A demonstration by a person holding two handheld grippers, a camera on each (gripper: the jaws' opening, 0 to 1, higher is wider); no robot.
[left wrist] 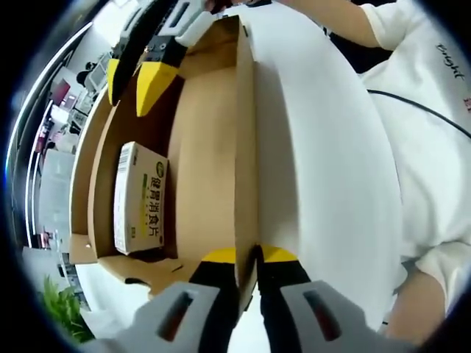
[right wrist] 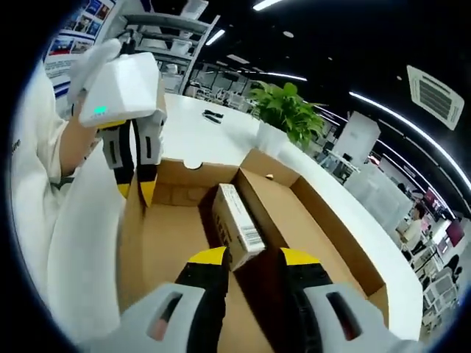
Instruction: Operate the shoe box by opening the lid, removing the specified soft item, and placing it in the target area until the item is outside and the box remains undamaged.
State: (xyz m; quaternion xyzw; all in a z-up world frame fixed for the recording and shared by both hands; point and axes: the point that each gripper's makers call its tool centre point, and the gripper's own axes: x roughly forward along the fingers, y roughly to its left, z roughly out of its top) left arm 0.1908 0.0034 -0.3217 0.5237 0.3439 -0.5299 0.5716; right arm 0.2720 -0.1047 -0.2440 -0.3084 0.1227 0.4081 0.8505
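An open shoe box [left wrist: 101, 151], brown inside and white outside, lies on a white table. My left gripper [left wrist: 248, 259] is shut on the edge of its raised lid [left wrist: 213, 147] and holds it upright. Inside lies a white and green packet [left wrist: 138, 198] with printed writing. My right gripper [left wrist: 132, 81] hangs open above the box's far end, apart from the packet. In the right gripper view, the packet [right wrist: 234, 217] reaches between my right gripper's [right wrist: 254, 261] spread jaws with a gap on the right. The left gripper [right wrist: 137, 184] pinches the lid [right wrist: 88, 243] at the left.
A person in a white shirt [left wrist: 427, 147] stands close beside the lid. The white table [right wrist: 213, 136] runs on past the box, with a small dark object [right wrist: 213, 114] and a potted plant [right wrist: 287, 110] at its far end. Office shelves and desks stand behind.
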